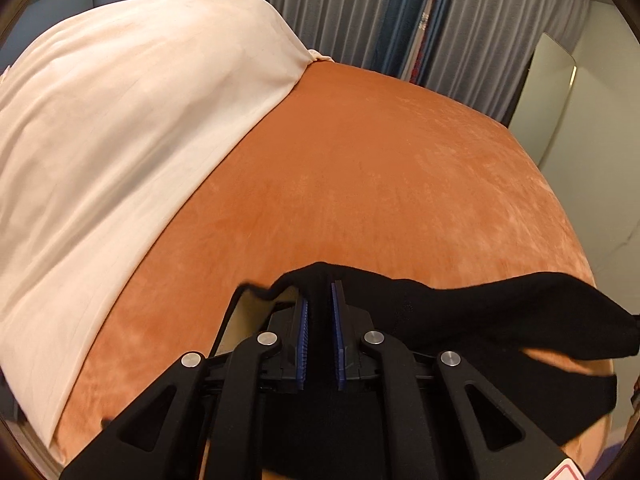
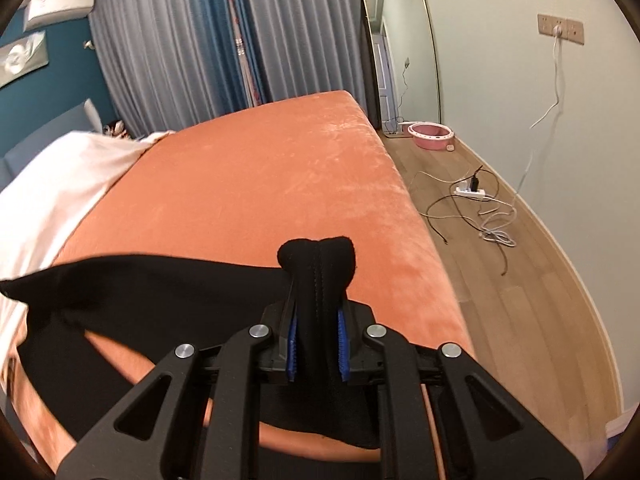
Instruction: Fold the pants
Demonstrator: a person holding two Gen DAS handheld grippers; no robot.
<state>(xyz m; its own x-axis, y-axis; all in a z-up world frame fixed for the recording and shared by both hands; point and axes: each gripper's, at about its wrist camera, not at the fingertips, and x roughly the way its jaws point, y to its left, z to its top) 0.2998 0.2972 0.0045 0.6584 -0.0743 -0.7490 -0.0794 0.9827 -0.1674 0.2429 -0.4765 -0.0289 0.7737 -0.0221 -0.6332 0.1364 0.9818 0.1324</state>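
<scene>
The black pants (image 1: 500, 312) hang lifted above the orange bed (image 1: 360, 184), stretched between my two grippers. My left gripper (image 1: 320, 292) is shut on one edge of the pants, black cloth pinched between its blue pads. From there the fabric runs off to the right. In the right wrist view, my right gripper (image 2: 318, 320) is shut on a bunched fold of the pants (image 2: 316, 256), which sticks up past its fingertips. The rest of the pants (image 2: 120, 280) stretches left from it, sagging over the bed (image 2: 260, 176).
A cream blanket (image 1: 120, 120) covers the left part of the bed. Grey and blue curtains (image 2: 200, 48) hang behind. Right of the bed lie a wooden floor (image 2: 500, 280) with loose cables and a power strip (image 2: 470, 191), a pink basin (image 2: 430, 134) and a leaning mirror (image 2: 396, 48).
</scene>
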